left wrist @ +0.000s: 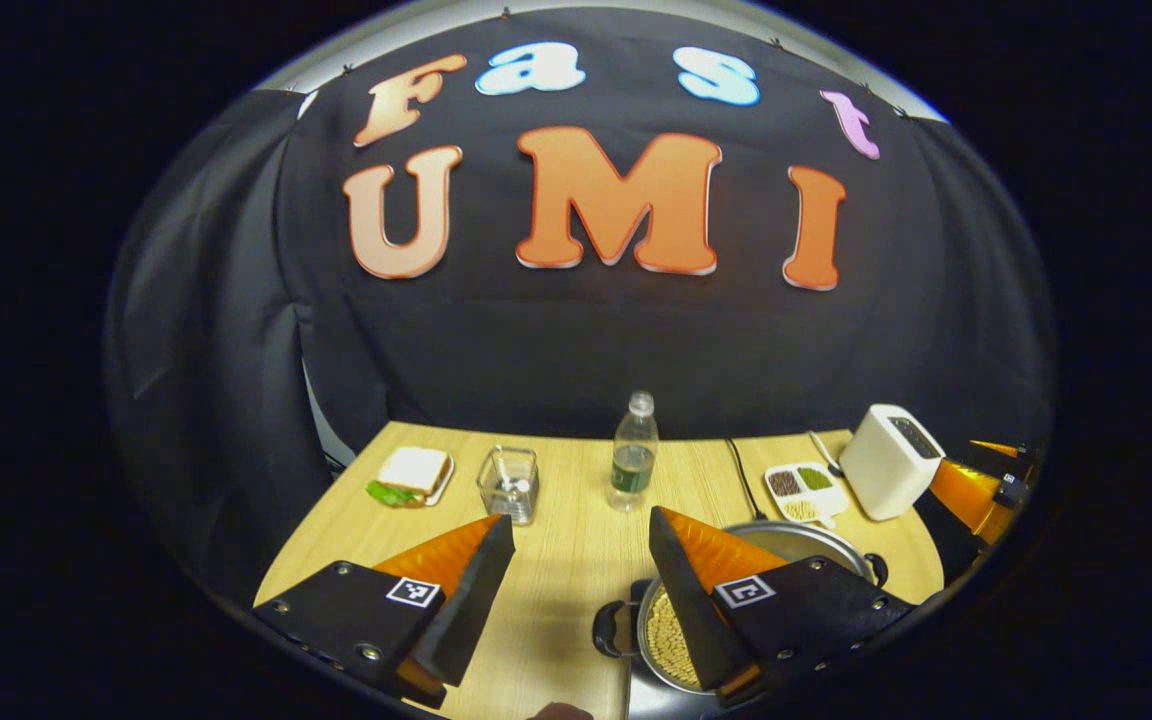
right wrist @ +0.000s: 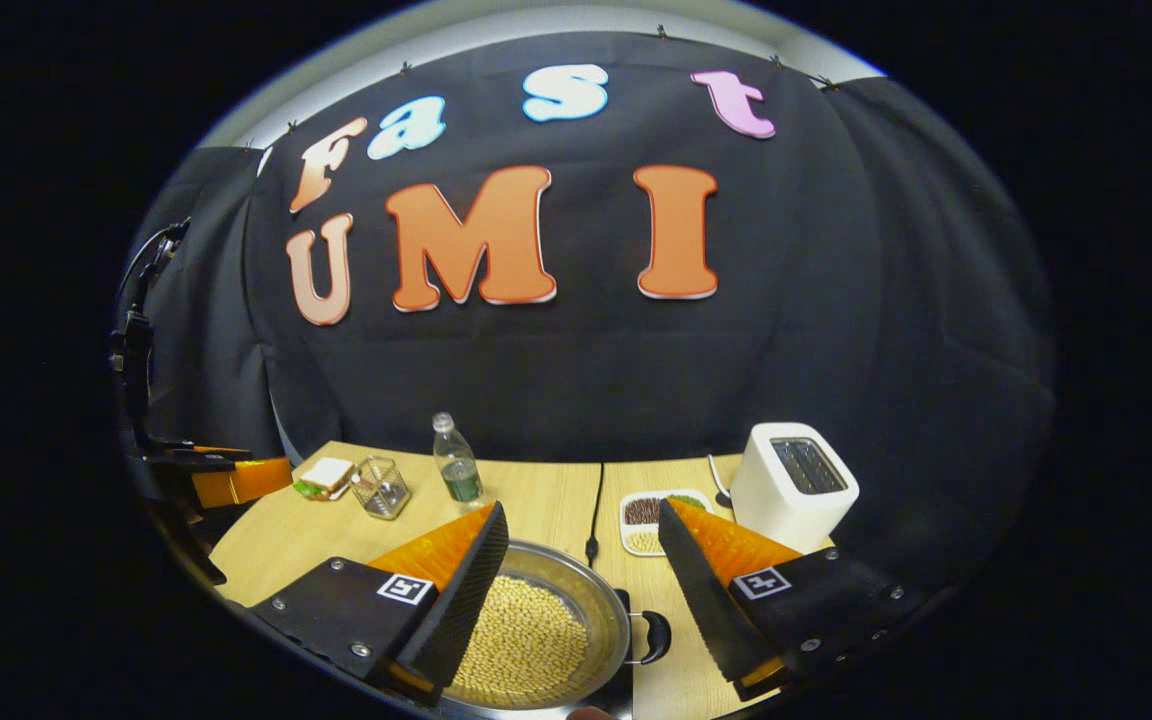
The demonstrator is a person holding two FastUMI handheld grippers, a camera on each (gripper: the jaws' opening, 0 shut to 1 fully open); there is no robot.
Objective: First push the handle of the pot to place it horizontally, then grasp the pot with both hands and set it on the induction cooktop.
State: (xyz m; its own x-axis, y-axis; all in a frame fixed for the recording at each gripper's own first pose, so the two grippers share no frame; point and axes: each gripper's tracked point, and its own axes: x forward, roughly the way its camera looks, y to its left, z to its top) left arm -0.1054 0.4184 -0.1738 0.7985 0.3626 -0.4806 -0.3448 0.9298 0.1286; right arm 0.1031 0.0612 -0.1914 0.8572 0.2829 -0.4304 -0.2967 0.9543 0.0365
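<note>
- At the near edge of the wooden table (right wrist: 546, 505), the pot (right wrist: 596, 600) sits low in the right gripper view, a round, shiny metal vessel filled with small pale yellow beans (right wrist: 521, 640).
- A dark loop handle (right wrist: 654, 637) sticks out from its rim at about 3 o'clock in that view; in the left gripper view another handle (left wrist: 614, 630) shows at about 9 o'clock on the pot (left wrist: 806, 545).
- The right claw (right wrist: 581, 525) is spread wide and holds nothing; its left finger stands over the beans, its right finger over bare table past the handle.
- The left claw (left wrist: 581, 535) is also spread wide and empty; the pot lies at about 4 o'clock from its midpoint, partly behind its right finger.
- Beyond the pot, toward 12 o'clock, a black cable (right wrist: 596, 510) runs across the table.
- A white divided dish (right wrist: 661, 520) holds dark, green and pale portions in separate compartments.
- Just beside it stands a white, boxy toaster (right wrist: 801, 485) with rounded corners.
- A clear plastic bottle (left wrist: 634, 455) stands upright, with dark liquid in its lower part.
- A clear square container (left wrist: 509, 483) sits near a sandwich (left wrist: 411, 475) with green leaves on a plate.
</note>
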